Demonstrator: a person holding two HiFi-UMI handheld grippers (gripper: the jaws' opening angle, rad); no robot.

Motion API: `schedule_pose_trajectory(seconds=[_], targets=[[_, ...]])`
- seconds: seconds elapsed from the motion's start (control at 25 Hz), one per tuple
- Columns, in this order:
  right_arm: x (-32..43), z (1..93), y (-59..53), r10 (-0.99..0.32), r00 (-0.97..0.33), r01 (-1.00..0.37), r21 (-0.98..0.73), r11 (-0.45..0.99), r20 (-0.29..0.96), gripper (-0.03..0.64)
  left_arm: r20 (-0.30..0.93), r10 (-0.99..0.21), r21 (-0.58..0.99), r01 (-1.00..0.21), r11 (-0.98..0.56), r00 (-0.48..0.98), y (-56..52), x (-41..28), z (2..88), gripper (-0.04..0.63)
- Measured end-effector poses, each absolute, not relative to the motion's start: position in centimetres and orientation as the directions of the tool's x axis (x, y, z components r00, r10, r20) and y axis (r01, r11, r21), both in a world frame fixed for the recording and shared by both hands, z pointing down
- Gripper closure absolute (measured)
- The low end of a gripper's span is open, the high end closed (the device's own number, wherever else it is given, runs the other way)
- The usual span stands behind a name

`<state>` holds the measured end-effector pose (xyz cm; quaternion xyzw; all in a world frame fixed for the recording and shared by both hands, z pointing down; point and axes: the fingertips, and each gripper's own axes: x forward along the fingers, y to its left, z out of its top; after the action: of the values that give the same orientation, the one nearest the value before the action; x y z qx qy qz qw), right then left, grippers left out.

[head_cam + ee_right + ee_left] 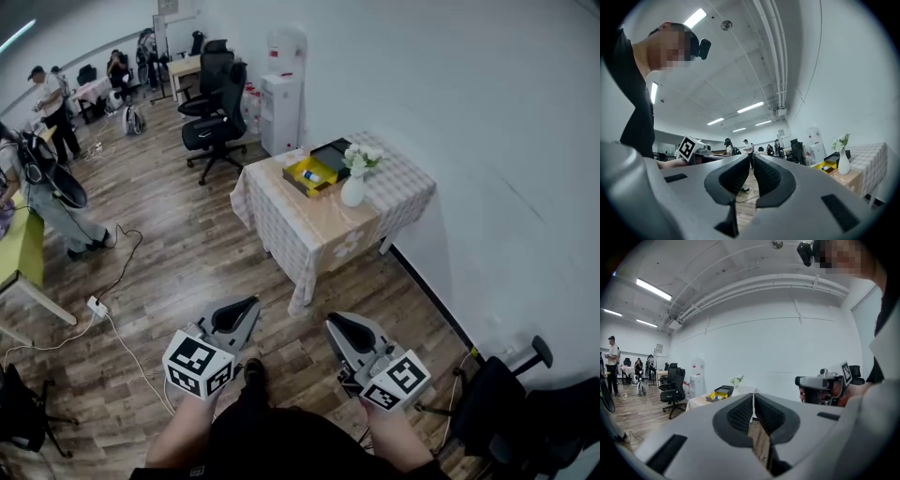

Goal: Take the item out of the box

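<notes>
While the head view showed the left gripper [246,307] and right gripper [337,325] well short of the table [309,230], the item [311,176] lay in its box [325,165] there. The left gripper view showed empty jaws pressed together, box far ahead. The right gripper view showed jaws likewise closed on nothing, box off right.

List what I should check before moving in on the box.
1. Left gripper empty: ok, jaws together on nothing.
2. Right gripper empty: ok, jaws together on nothing.
3. Box open, item showing: ok.
4. Table within reach: not ok, both grippers short of it.
5. Jaws ready to grasp: not ok, both shut.
6. Vase clear of box: cannot tell, it stands close beside.
</notes>
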<state>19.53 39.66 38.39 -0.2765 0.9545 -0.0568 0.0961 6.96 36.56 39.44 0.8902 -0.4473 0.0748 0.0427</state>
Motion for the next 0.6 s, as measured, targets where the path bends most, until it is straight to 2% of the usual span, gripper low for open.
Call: schedule_pose_trajectory(seconds=[0.6], targets=[[12.5, 41.2, 29.8, -0.539, -0.839, -0.513, -0.225, 0.828, -0.070, 0.577, 0.171, -0.769, 0.064, -0.786, -0.615, 0.616, 27.4, 0.4, 40.6, 0.574]])
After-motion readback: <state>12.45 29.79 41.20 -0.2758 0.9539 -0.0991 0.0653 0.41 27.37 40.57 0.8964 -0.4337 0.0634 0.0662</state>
